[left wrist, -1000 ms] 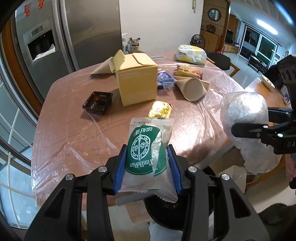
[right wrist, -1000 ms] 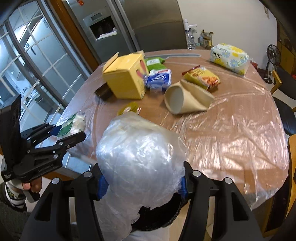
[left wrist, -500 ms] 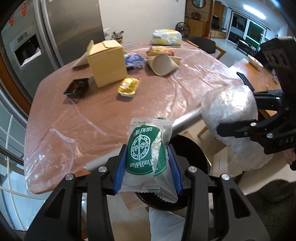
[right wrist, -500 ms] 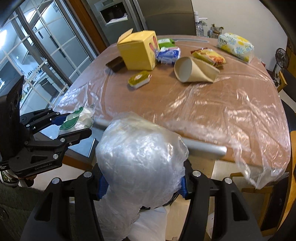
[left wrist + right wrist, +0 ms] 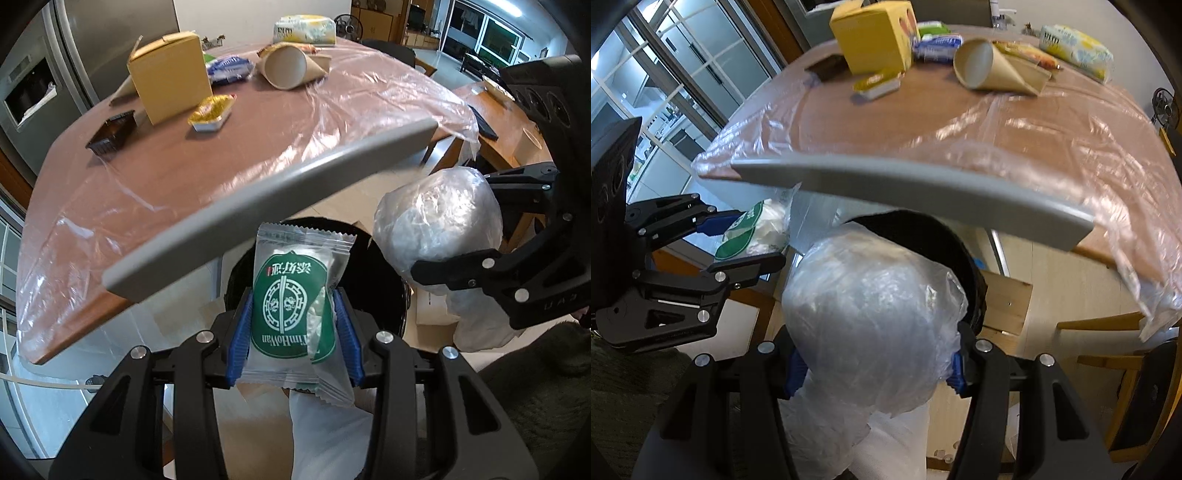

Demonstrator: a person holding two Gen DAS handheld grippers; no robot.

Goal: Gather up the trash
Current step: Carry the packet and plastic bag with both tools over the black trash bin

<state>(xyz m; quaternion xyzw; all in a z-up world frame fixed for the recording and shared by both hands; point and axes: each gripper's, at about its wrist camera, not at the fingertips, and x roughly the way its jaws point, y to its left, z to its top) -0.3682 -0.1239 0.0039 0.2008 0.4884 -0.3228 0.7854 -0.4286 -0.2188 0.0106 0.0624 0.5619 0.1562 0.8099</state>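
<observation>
My left gripper (image 5: 293,325) is shut on a green and white snack packet (image 5: 295,306) and holds it over the open black trash bin (image 5: 376,295) beside the table. The packet also shows in the right wrist view (image 5: 753,236). My right gripper (image 5: 875,363) is shut on a crumpled ball of clear plastic (image 5: 871,325), held just over the bin's rim (image 5: 956,251). The ball appears at the right of the left wrist view (image 5: 439,225). A grey lid (image 5: 258,206) stands raised above the bin.
The round table (image 5: 155,173), under a clear plastic sheet, carries a cardboard box (image 5: 173,81), a black tray (image 5: 112,131), a gold foil tray (image 5: 211,112), a paper cone (image 5: 291,66), snack bags and a tissue pack (image 5: 304,29). A fridge stands behind.
Both grippers have dropped below the table edge and drawn in over the bin. The grey lid has risen into view above it. Both holds are unchanged.
</observation>
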